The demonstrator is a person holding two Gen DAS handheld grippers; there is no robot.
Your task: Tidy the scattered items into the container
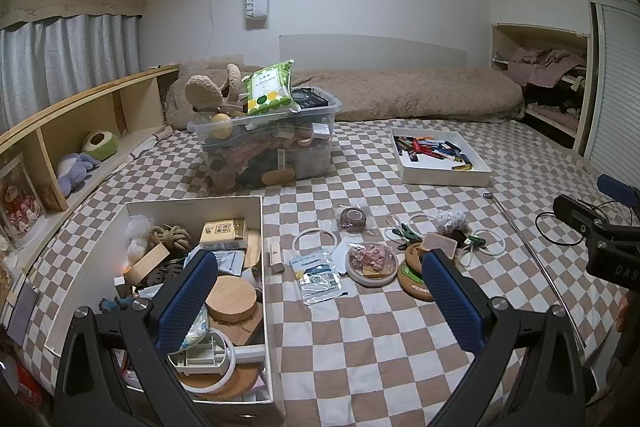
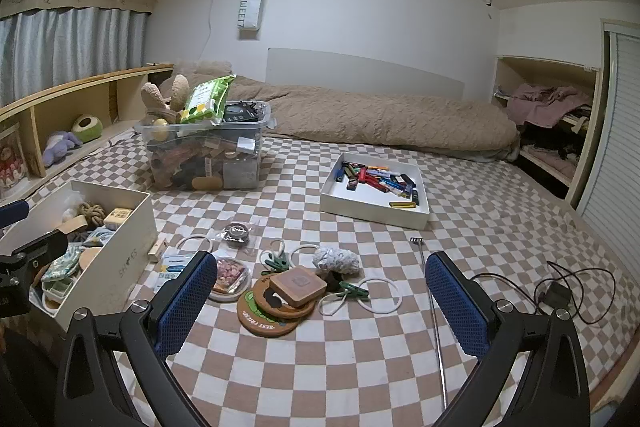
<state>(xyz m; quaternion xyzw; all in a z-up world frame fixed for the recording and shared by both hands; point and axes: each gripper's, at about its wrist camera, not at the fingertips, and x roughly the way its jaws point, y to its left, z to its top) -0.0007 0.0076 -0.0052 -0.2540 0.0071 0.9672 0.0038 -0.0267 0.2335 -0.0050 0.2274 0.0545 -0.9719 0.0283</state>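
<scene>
A white shoebox [image 1: 262,227] [image 2: 132,227] full of small items sits on the checkered bed at the left. Scattered items lie right of it: round cork coasters [image 2: 264,311] [image 1: 414,277], a square wooden block [image 2: 298,285], a white dish of pink bits [image 1: 372,263] [image 2: 228,277], white rings [image 1: 314,239] [image 2: 380,293], green clips [image 2: 354,291], a plastic packet [image 1: 318,273] and a wrapped round thing [image 1: 353,218]. My left gripper [image 1: 320,301] is open and empty, its left finger over the shoebox. My right gripper [image 2: 320,301] is open and empty, above the coasters.
A clear bin [image 1: 264,151] [image 2: 208,155] heaped with toys stands at the back left. A white tray [image 1: 444,175] [image 2: 372,203] of colored sticks sits at the right. A thin metal rod [image 2: 434,319] and a black cable [image 2: 576,291] lie near the bed's right edge.
</scene>
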